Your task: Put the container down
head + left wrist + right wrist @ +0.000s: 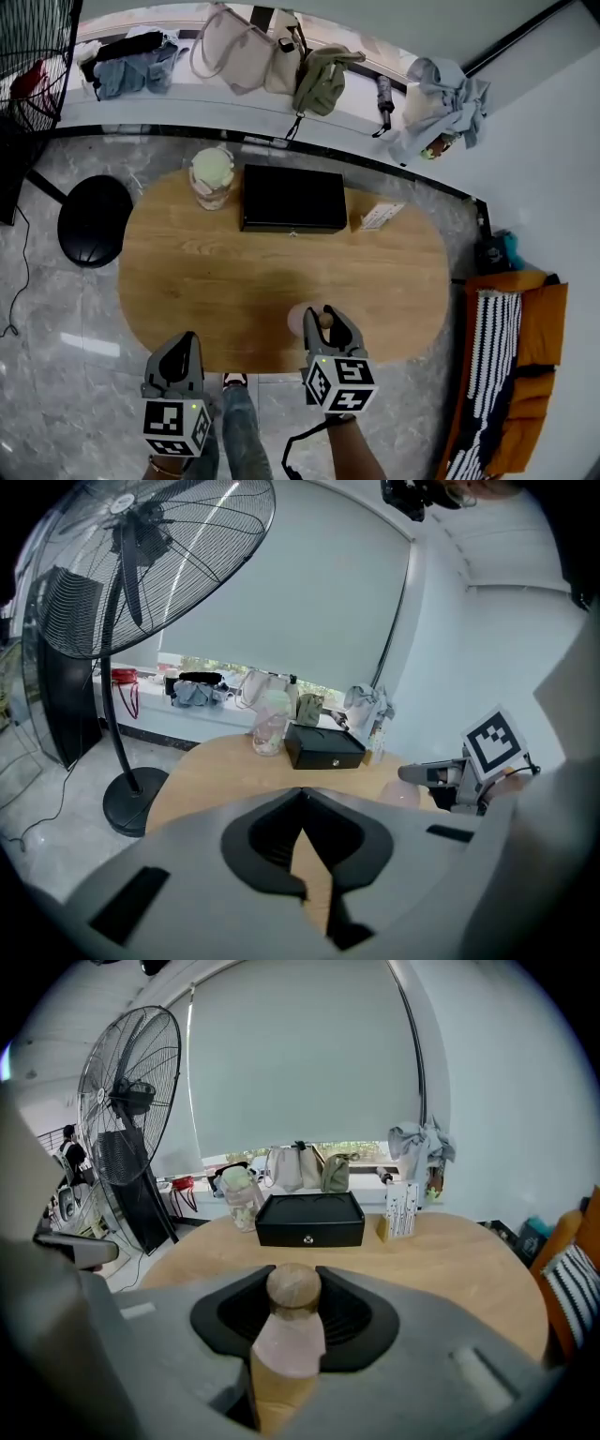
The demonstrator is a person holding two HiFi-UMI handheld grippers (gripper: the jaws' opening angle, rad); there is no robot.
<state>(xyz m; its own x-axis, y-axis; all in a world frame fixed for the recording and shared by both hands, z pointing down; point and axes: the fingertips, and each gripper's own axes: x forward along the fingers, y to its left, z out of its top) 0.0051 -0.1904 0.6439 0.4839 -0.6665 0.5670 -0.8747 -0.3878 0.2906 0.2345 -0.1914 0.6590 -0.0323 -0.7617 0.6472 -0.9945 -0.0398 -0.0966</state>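
A pale pink container [287,1340] with a round wooden stopper [293,1286] stands upright between the jaws of my right gripper [292,1321], which is shut on it. In the head view the container [302,320] is over the front edge of the oval wooden table [216,281], with the right gripper [326,328] just right of it. Whether its base touches the tabletop I cannot tell. My left gripper [184,360] hangs off the table's front left edge. Its fingertips [302,797] meet with nothing between them.
A black box [293,199] lies at the table's back middle, a glass jar [212,176] left of it and a small carton [380,216] right of it. A black stool [94,220] stands left, an orange chair [511,375] right, a tall fan [141,564] at the far left.
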